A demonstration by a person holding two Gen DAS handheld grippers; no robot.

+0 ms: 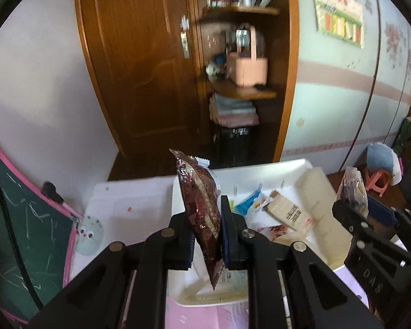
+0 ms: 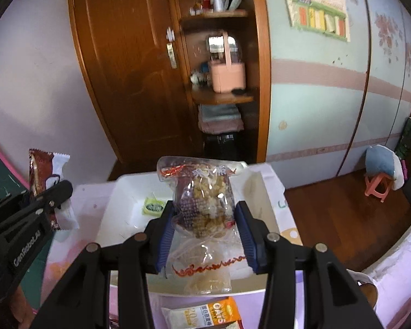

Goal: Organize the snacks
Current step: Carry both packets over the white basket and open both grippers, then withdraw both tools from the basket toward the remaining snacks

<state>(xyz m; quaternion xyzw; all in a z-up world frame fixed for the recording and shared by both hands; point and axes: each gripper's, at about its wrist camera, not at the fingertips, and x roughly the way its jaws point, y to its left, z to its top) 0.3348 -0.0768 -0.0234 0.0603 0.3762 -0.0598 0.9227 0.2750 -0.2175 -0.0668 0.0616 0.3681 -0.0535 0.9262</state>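
**Desk:** What are you holding over the white bin, and why up in the air?

**Caption writer:** Your left gripper (image 1: 205, 229) has its jaws pressed tight on a dark red snack packet (image 1: 201, 208), pinched across its flat middle so it stands nearly upright, crimped end toward twelve o'clock. Your right gripper (image 2: 207, 231) has its jaws partly closed around a clear bag of puffed snack (image 2: 202, 208), squeezing its sides; the bag is bulky, which is why those jaws sit wider. Both packets hang above the white bin (image 1: 287, 166), clear of its rim, and that reads as a carry rather than a placing.

**Desk:** Where is each one in relation to the bin?

**Caption writer:** In the left wrist view the red packet sits at centre, with the bin's interior spreading toward three o'clock behind it; your right gripper (image 1: 351, 205) and its bag show at three o'clock. In the right wrist view the clear bag hangs over the bin (image 2: 128, 192), whose floor holds a small green packet (image 2: 153, 205) at nine o'clock of the bag.

**Desk:** What else is loose?

**Caption writer:** Other wrappers, among them a pale packet with a barcode (image 1: 287, 211), lie in the bin, and an orange oats packet (image 2: 205, 314) lies on the pink worktop (image 2: 282, 216) at six o'clock, outside it. Judging by that, the sorting is not finished. Whether your two packets are leaving the bin or heading in, the pictures do not say.
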